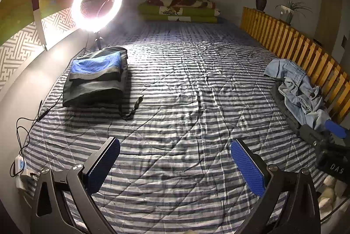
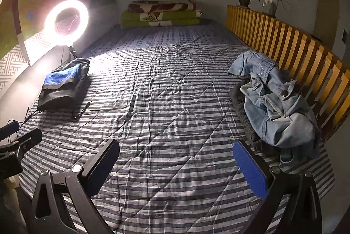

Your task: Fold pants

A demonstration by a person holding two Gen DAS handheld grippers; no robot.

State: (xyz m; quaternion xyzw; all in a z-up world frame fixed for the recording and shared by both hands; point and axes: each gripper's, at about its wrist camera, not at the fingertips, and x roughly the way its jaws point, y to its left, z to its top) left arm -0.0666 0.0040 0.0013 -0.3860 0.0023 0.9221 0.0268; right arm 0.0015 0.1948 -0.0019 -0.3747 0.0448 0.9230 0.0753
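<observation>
The crumpled light-blue denim pants (image 2: pixel 277 103) lie heaped on the striped quilted bed (image 2: pixel 170 103), near the wooden slat rail (image 2: pixel 295 46), atop a dark knit garment (image 2: pixel 240 107). We judge the denim soft but fairly heavy; the waistband looks like the best hold. They sit ahead-right of our right tool (image 2: pixel 175 168) and well right of our left tool (image 1: pixel 175 166); both tools are spread wide, holding nothing.
</observation>
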